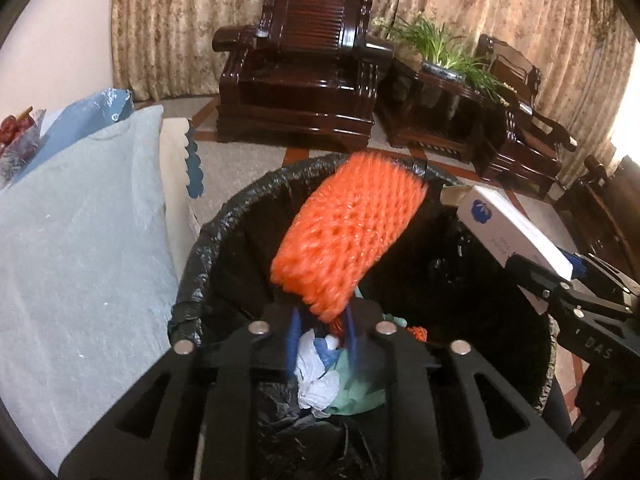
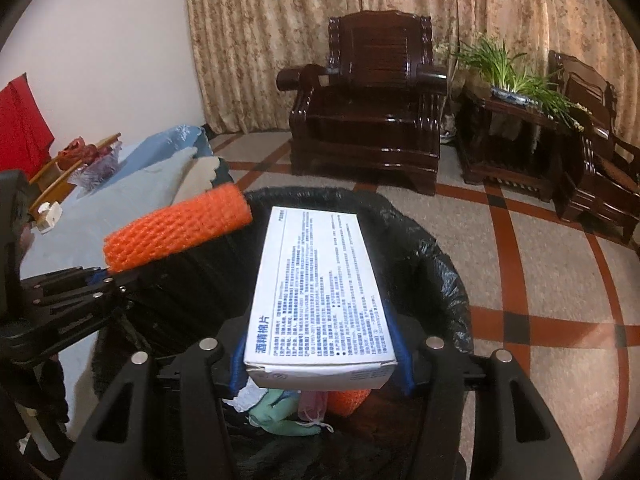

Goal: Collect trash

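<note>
Hovering over the lined trash bin (image 1: 188,280), the left tool (image 1: 322,320) grips an orange foam net (image 1: 348,228) and the right tool (image 2: 320,356) clamps a white box (image 2: 316,280); both await dropping onto trash at six o'clock.

Home living room: carved dark-wood armchair (image 2: 366,96), floral curtains (image 2: 256,40), potted plant (image 2: 516,76) on side table (image 2: 508,140), patterned floor (image 2: 532,264).
</note>
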Action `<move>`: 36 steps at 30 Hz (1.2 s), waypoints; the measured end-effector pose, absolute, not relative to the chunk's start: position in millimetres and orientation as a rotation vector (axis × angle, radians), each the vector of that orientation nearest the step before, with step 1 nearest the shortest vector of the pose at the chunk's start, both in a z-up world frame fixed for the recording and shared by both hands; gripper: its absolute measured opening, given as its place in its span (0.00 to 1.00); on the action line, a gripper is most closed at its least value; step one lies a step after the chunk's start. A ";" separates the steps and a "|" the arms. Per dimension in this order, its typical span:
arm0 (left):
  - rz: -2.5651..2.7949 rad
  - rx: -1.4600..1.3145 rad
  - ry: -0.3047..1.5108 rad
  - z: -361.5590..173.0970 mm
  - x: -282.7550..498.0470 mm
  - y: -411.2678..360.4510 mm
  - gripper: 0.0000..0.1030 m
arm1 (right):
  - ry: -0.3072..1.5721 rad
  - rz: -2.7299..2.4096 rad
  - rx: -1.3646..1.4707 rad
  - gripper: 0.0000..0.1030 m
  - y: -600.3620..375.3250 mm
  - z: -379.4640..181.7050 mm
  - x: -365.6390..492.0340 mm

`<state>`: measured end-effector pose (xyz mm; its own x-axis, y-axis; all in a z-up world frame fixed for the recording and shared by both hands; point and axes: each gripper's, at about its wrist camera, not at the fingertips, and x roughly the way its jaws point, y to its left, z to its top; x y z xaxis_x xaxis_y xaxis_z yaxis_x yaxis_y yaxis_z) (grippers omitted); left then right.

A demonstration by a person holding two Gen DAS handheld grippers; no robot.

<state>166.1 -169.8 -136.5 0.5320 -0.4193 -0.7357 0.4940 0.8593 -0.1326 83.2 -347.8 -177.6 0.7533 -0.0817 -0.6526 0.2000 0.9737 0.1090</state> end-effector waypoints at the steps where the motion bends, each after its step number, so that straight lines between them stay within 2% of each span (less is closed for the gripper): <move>1: -0.551 0.091 0.859 -138.6 166.7 -169.3 0.29 | 0.709 -0.156 0.179 0.56 -348.0 -180.2 84.7; 3: -0.557 0.083 0.875 -141.9 167.7 -168.2 0.48 | 0.724 -0.166 0.181 0.65 -349.3 -185.3 86.7; 8: -0.561 0.063 0.878 -142.5 166.7 -157.6 0.67 | 0.725 -0.179 0.182 0.87 -346.0 -187.1 82.1; 11: -0.554 0.062 0.865 -136.6 163.8 -150.4 0.74 | 0.716 -0.169 0.196 0.94 -344.3 -182.6 77.7; 15: -0.530 0.049 0.833 -120.4 158.3 -138.1 0.84 | 0.705 -0.142 0.215 0.94 -340.1 -173.0 71.9; 25: -0.459 0.019 0.782 -85.7 132.7 -97.6 0.90 | 0.672 -0.059 0.217 0.94 -313.0 -141.5 62.2; 36: -0.401 0.014 0.731 -55.9 102.7 -69.5 0.91 | 0.652 -0.009 0.186 0.94 -283.4 -113.1 53.2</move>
